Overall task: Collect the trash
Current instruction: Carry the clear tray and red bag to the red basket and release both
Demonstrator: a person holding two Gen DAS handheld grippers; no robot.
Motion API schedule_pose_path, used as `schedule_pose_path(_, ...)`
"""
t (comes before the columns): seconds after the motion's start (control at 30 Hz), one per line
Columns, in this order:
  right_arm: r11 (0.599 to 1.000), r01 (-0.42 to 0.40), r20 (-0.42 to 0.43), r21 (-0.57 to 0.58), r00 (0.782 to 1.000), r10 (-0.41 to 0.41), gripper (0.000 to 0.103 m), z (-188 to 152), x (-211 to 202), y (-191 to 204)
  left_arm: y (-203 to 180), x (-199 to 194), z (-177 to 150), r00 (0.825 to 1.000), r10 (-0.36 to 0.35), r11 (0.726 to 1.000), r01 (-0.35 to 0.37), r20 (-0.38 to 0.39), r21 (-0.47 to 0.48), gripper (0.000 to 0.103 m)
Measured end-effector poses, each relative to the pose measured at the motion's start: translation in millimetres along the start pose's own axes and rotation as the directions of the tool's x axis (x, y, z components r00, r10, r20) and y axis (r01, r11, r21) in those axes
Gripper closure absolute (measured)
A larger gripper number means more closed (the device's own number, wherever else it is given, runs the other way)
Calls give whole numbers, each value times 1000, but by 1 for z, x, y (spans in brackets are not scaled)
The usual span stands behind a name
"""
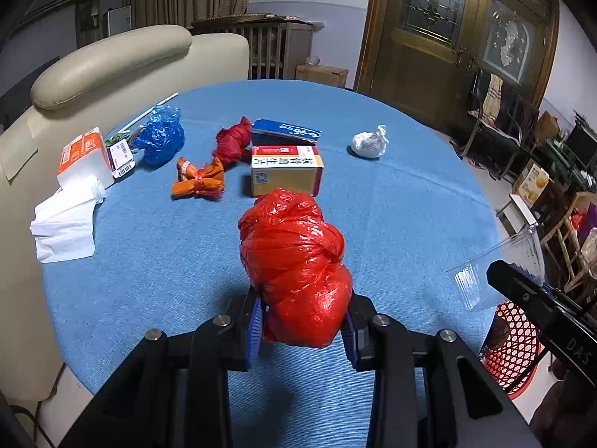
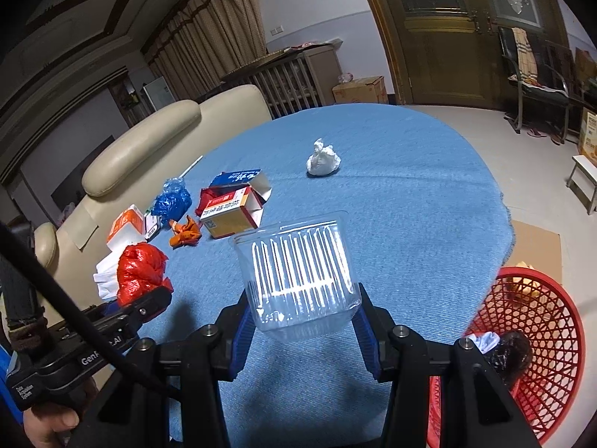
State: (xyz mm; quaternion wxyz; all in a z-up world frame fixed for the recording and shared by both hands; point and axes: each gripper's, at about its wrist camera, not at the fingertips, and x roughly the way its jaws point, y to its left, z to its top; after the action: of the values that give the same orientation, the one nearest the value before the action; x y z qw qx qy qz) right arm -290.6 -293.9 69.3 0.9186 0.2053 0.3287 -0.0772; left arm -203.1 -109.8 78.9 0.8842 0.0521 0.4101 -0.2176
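My left gripper (image 1: pixel 304 321) is shut on a knotted red plastic bag (image 1: pixel 294 265), lifted above the blue tablecloth (image 1: pixel 410 205); the same red plastic bag (image 2: pixel 140 272) shows at the left of the right wrist view. My right gripper (image 2: pixel 302 321) is shut on a clear ribbed plastic cup (image 2: pixel 298 272), seen also as the clear cup (image 1: pixel 496 268) at the right edge of the left wrist view. On the cloth lie a medicine box (image 1: pixel 285 170), a blue carton (image 1: pixel 285 132), orange wrappers (image 1: pixel 197 181), a dark red bag (image 1: pixel 233 142), a blue plastic bag (image 1: pixel 162 136) and a white crumpled wad (image 1: pixel 369 143).
A red mesh basket (image 2: pixel 541 336) stands on the floor to the right of the table, with a dark bag and white scrap inside. A tissue pack (image 1: pixel 84 156) and loose tissues (image 1: pixel 67 224) lie at the left. A beige sofa (image 1: pixel 112 63) borders the table's far left.
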Motion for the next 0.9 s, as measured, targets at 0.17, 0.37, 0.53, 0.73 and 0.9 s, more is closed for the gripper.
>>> schedule_pose_path(0.17,1000,11,11,17,1000,-11,52,-3,-10,-10,-12,-2,1,1000,-8,1000,8,1,22,66)
schedule_pose_path(0.37,999,31,28,38,999,-32,52,-6,-25,-23,-28,-4,1,1000,-28,998,27,2,55,66)
schedule_pose_path(0.53,997,58,41,58,997,-60,52,-9,-40,-37,-41,-5,0,999,-51,996,50,4,80,66)
schedule_pose_path(0.73,986,121,54,112,990,-128,52,-19,-66,-68,-62,-9,0,995,-95,988,93,11,122,66)
schedule_pose_path(0.9,964,191,48,184,978,-203,52,-31,-85,-102,-89,-11,1,989,-150,975,147,10,169,66)
